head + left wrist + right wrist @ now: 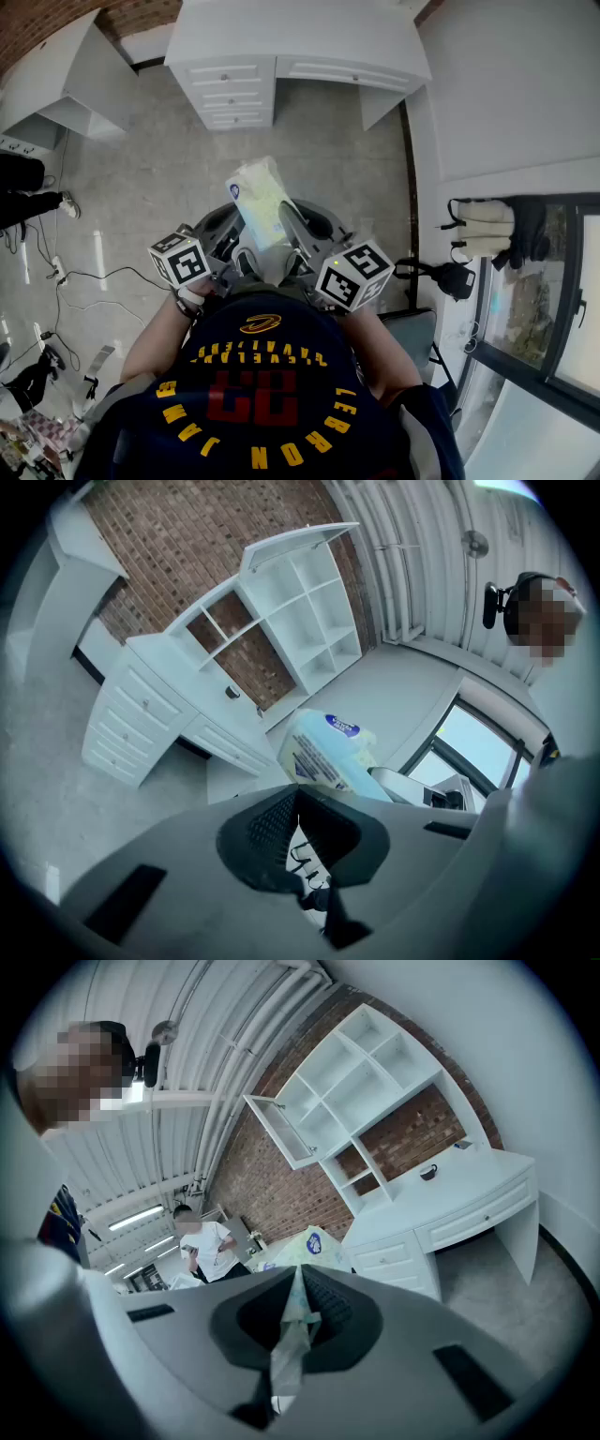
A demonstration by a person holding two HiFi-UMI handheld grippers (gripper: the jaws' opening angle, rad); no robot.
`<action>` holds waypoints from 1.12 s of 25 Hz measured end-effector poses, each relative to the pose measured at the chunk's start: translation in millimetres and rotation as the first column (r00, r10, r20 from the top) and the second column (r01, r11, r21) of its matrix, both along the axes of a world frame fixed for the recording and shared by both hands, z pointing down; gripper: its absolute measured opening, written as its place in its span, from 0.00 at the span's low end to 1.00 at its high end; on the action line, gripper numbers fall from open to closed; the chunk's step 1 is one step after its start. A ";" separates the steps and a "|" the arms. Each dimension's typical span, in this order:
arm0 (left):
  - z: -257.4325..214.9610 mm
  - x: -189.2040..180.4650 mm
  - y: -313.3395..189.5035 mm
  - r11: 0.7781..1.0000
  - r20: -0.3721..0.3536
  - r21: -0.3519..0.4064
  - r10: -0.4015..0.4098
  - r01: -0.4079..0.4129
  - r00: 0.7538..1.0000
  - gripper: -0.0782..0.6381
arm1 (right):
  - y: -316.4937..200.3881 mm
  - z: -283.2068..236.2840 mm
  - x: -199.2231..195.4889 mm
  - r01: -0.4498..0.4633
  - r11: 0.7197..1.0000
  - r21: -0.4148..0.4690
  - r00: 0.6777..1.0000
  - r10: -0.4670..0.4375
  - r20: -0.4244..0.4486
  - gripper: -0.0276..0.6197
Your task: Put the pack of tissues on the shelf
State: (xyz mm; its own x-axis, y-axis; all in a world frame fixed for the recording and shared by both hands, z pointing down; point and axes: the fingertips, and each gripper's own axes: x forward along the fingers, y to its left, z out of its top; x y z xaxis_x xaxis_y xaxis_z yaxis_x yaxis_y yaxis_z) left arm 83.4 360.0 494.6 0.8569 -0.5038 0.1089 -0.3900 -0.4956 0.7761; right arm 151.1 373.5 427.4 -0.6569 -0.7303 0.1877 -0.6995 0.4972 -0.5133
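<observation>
The pack of tissues point(258, 202) is held up in the air, above the floor point(141, 169) and well apart from the white shelf point(366, 1082). The right claw point(295, 1283) pinches the thin edge of its wrapper. The left claw point(298, 803) is pressed together just beside the pack.

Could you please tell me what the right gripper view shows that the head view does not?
Only the right gripper view: the right gripper shut on the wrapper of the pack of tissues, the open compartments of the shelf, a cup on the desk, and a bystander in white. Only the head view: the window and the wearer's dark shirt. Both: the pack and the white desk with drawers.
</observation>
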 end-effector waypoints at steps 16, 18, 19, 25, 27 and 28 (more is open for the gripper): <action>-8.3 2.7 38.3 0.999 0.055 0.002 -0.044 0.044 0.998 0.11 | 34.0 -7.1 2.7 0.067 0.998 -0.003 0.998 -0.067 0.021 0.05; -3.4 -7.8 39.9 0.999 0.064 -0.009 -0.050 0.051 0.997 0.11 | 34.7 -5.0 -1.9 0.065 0.998 -0.007 0.998 -0.065 0.016 0.05; -1.2 -15.7 39.5 0.998 0.074 -0.011 -0.055 0.056 0.996 0.11 | 34.0 -5.2 -4.6 0.060 0.998 -0.007 0.998 -0.060 0.010 0.05; 9.6 -79.6 31.9 0.994 0.252 0.090 -0.086 0.066 0.964 0.11 | 24.4 -13.3 -20.1 0.005 0.999 0.033 0.996 -0.002 -0.087 0.05; 15.5 -96.7 31.7 0.991 0.312 0.127 -0.083 0.046 0.947 0.11 | 22.7 -16.2 -25.0 -0.020 0.998 0.055 0.992 0.026 -0.123 0.05; 18.4 -102.9 31.6 0.991 0.324 0.132 -0.078 0.037 0.943 0.11 | 22.2 -17.6 -28.3 -0.029 0.998 0.064 0.990 0.037 -0.134 0.05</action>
